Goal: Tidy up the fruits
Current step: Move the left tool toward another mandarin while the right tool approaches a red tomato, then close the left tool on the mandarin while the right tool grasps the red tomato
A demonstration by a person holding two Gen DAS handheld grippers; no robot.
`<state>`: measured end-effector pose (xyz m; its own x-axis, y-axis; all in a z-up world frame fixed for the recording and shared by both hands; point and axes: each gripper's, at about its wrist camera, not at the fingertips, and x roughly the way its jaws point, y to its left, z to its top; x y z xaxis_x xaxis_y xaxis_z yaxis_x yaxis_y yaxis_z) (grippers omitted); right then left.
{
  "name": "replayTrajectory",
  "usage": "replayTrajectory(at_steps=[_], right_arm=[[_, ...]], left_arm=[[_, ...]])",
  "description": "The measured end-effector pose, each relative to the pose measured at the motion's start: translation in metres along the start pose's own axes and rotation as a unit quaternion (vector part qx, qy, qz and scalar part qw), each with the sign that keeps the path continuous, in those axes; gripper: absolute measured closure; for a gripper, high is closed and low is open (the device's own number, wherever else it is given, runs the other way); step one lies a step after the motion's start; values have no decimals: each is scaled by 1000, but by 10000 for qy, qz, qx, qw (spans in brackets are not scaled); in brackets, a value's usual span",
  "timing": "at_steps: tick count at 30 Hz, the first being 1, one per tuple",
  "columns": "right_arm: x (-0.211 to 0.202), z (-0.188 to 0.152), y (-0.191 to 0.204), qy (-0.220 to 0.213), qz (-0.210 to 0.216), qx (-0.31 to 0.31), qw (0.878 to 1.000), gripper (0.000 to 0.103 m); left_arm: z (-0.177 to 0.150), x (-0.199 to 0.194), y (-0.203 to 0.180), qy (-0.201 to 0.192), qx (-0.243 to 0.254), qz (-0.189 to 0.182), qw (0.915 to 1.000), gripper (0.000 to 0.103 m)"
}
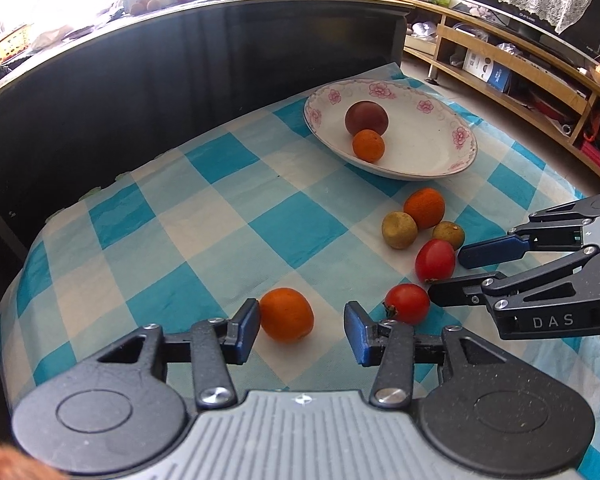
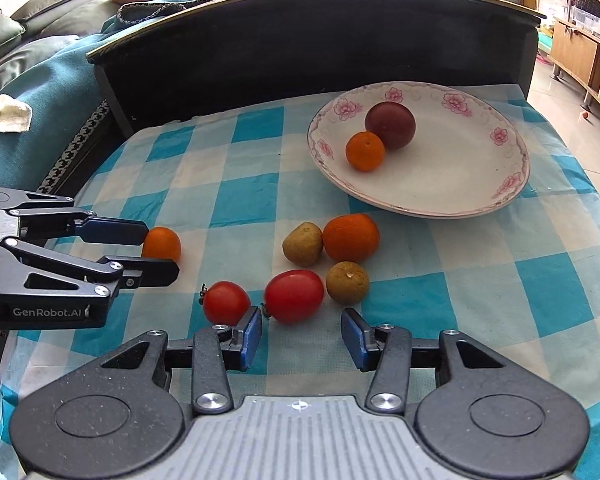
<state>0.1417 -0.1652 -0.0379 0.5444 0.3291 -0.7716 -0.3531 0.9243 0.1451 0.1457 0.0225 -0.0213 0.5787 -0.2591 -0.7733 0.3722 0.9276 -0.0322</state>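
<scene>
A flowered white plate holds a dark red fruit and a small orange. On the checked cloth lie an orange, two brownish-green fruits, and two tomatoes. My left gripper is open, with a loose orange between its fingers. My right gripper is open just before the oval tomato.
A blue and white checked cloth covers the table. A tall dark panel stands along its far edge. A wooden shelf unit is to the right, and a sofa is to the left.
</scene>
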Motion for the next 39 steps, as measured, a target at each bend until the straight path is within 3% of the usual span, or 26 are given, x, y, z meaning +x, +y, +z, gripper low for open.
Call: replayTrajectory(at_steps=[16, 20, 28, 39], right_arm=[[9, 6, 8, -245, -184, -215, 9993, 61], [13, 7, 9, -182, -260, -224, 9992, 67], [8, 6, 7, -29, -228, -263, 9994, 75], [-5, -10, 5, 3, -214, -555, 9982, 75]], left_arm=[[-7, 9, 5, 97, -16, 116, 9999, 49], [-6, 9, 5, 53, -54, 97, 9999, 49], [-4, 6, 4, 29, -74, 41, 10000, 65], [-8, 7, -11, 126, 241, 13, 9996, 65]])
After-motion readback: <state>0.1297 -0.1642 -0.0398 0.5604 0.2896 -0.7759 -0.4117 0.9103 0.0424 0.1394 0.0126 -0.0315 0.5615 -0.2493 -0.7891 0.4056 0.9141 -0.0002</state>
